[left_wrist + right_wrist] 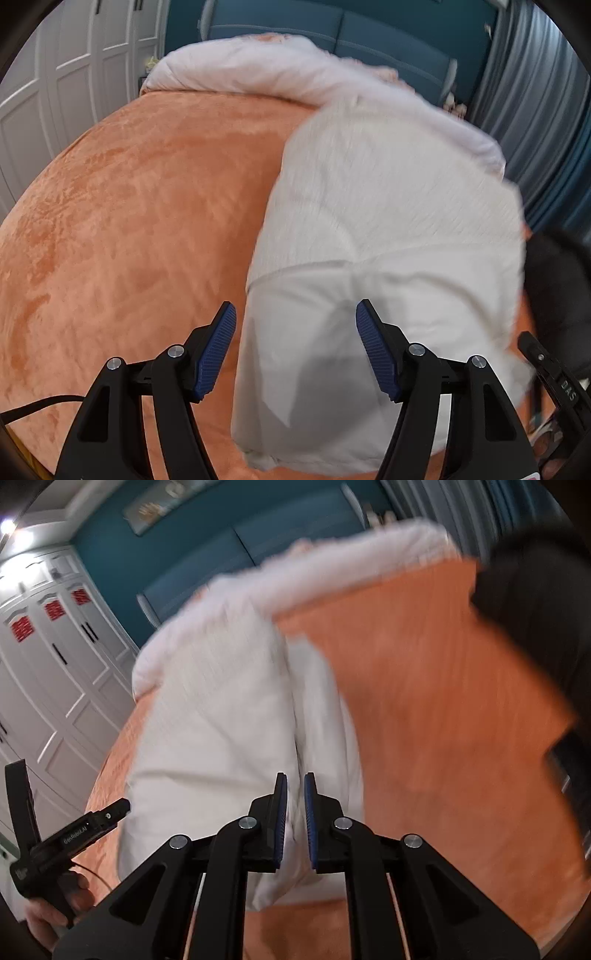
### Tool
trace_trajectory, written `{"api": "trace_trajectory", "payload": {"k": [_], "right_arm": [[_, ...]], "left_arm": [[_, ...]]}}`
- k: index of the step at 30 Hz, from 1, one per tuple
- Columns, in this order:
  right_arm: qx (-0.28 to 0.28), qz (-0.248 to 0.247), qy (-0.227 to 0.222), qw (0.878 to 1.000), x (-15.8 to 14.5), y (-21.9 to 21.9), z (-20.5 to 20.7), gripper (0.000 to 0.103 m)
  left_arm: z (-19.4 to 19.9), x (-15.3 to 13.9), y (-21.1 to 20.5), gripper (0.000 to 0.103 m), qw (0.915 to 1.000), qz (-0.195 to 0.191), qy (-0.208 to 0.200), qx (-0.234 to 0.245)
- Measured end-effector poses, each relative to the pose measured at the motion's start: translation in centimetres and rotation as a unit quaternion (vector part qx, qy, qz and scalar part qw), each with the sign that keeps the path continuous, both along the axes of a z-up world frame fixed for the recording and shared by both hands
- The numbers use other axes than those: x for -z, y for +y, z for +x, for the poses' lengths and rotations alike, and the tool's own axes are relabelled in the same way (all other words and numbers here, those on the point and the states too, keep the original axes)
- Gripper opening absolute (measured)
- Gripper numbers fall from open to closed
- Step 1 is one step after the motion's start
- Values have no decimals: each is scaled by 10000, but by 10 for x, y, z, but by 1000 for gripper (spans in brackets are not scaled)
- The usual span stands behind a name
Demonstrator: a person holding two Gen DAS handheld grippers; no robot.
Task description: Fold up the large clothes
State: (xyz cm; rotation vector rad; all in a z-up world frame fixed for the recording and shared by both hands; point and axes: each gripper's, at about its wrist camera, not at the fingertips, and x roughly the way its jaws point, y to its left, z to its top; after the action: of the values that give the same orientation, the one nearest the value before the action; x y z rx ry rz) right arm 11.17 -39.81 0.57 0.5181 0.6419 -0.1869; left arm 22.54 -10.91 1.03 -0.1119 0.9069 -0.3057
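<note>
A large white garment (388, 229) lies partly folded on the orange plush bedspread (129, 221). My left gripper (295, 306) hovers open over its near left edge, with its blue pads (218, 350) wide apart and pressing on nothing. In the right wrist view the same garment (221, 720) stretches away from my right gripper (295, 779). Its jaws are almost together, and a raised crease of white cloth runs straight into the narrow gap. The left gripper (74, 834) shows at the lower left, held in a person's hand (40, 915). The right wrist view is blurred.
A white duvet (240, 70) is bunched along the head of the bed, before a teal headboard (332, 26). White wardrobe doors (55, 92) stand to the left and grey curtains (535, 92) to the right. A dark shape (535, 609) sits at the bed's right side.
</note>
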Motion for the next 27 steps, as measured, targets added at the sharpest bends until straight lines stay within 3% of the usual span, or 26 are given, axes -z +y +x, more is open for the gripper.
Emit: {"api": "trace_trajectory", "payload": {"k": [5, 11, 16, 19, 22, 24, 27], "right_arm": [[-189, -447, -500, 9976, -58, 2, 23, 10], [-351, -951, -479, 9937, -83, 26, 117, 10], [-231, -975, -100, 9949, -47, 20, 167, 9], [-81, -1008, 178, 9947, -7, 9, 178, 5], [-13, -970, 352, 9947, 31, 1, 186, 3], [-24, -745, 294, 9968, 50, -7, 184, 2], [2, -643, 248, 9976, 64, -8, 186, 1]], "left_arm": [[24, -50, 2, 65, 9984, -277, -496, -46], [76, -68, -37, 66, 9972, -137, -733, 52], [125, -38, -64, 66, 9987, -54, -495, -143], [142, -5, -76, 68, 9994, 73, -313, -147], [151, 22, -76, 79, 9992, -357, 64, -150], [151, 31, -77, 82, 9986, -501, 49, -141], [145, 42, -83, 85, 9990, -356, -194, -199]]}}
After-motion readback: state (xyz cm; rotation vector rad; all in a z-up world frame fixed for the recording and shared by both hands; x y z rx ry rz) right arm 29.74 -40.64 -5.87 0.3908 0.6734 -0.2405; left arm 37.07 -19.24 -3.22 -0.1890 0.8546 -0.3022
